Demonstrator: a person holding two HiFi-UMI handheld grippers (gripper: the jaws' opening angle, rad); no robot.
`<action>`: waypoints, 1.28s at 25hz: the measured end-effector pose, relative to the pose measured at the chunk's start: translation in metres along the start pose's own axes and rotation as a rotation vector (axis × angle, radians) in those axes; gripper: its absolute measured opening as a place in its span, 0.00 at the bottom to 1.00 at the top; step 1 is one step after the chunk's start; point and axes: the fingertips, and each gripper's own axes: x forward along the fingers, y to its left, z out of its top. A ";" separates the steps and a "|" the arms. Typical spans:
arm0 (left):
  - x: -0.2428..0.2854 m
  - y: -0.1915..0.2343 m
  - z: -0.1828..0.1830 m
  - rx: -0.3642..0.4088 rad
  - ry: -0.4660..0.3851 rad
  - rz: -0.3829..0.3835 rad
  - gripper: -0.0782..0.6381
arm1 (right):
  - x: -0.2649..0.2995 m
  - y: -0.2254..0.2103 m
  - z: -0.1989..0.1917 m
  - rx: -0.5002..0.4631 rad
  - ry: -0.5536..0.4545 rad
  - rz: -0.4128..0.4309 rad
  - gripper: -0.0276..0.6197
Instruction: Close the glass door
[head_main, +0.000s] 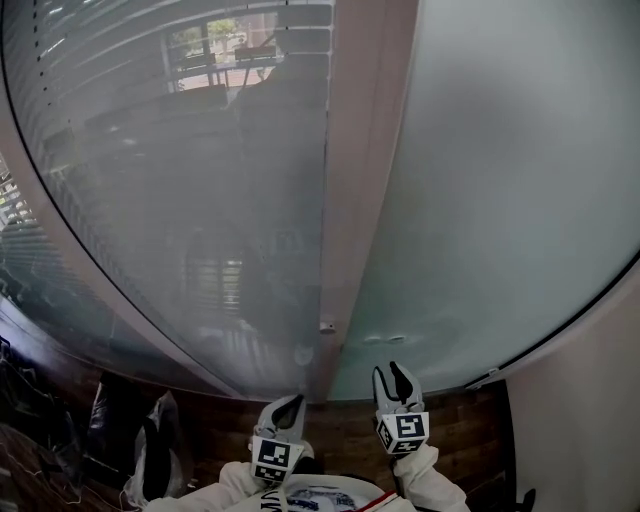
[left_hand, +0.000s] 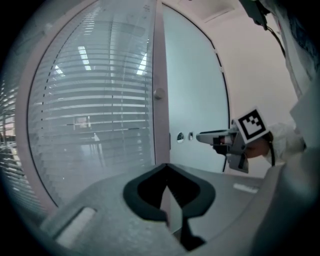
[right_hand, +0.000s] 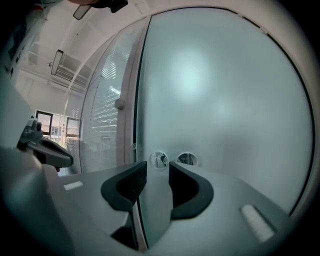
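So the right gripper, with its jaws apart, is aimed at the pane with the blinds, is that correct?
Not quite: the right gripper, jaws apart, is aimed at the frosted glass door, near its two round holes, as the right gripper view shows.

Your glass door (head_main: 500, 200) is a plain, milky, frosted grey-green. The door frame (head_main: 355, 200) beside it is dull pinkish beige. The glass panel (head_main: 180, 200) to its left carries fine white horizontal blind stripes. The floor (head_main: 340, 430) is dark brown wood. Your left hand-held gripper (head_main: 290, 403) and right hand-held gripper (head_main: 396, 372) are grey with black pads. Each marker cube (head_main: 403, 432) is black-and-white squares, and your sleeves (head_main: 432, 478) are white.
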 end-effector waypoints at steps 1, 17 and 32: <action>-0.001 -0.006 0.001 0.003 -0.003 0.002 0.11 | -0.011 -0.001 0.002 0.001 0.016 -0.016 0.25; -0.056 -0.130 0.026 0.074 -0.086 0.038 0.11 | -0.213 0.001 -0.007 0.073 0.050 0.089 0.05; -0.153 -0.187 0.009 0.079 -0.076 0.100 0.11 | -0.302 0.035 0.006 0.048 -0.013 0.172 0.05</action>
